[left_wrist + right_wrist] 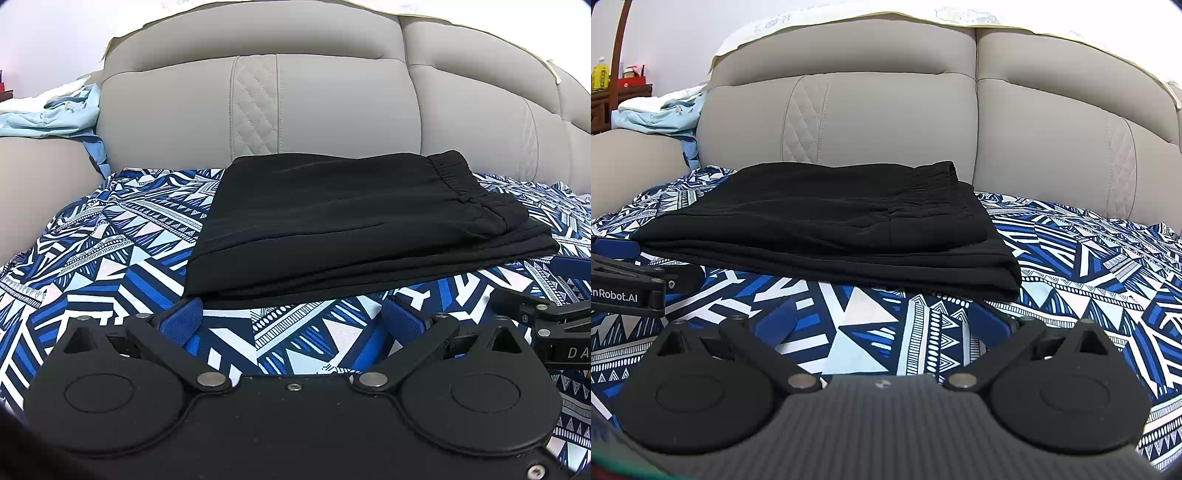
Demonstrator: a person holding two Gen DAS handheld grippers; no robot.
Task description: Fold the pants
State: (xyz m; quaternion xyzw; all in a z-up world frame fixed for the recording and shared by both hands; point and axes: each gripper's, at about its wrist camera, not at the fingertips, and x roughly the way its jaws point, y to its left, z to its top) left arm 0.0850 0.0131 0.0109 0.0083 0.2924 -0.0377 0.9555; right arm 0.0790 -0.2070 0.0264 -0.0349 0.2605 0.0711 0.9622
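Nearest, the left gripper (291, 321) and right gripper (882, 325) both stand spread wide, holding nothing, blue pads above the patterned blue-and-white sheet (110, 258). White lettering "enRobot.AI" shows on the left gripper's body in the right wrist view. Just beyond lie the folded black pants (354, 225), stacked flat, elastic waistband on top. Behind rises the grey sofa backrest (314, 99).

Pants (827, 225): black, folded into a flat stack on the patterned sheet (1071, 266).
Right gripper (882, 317): jaws wide apart, just short of the stack.
Left gripper (631, 266): at left edge, possibly touching the pants.
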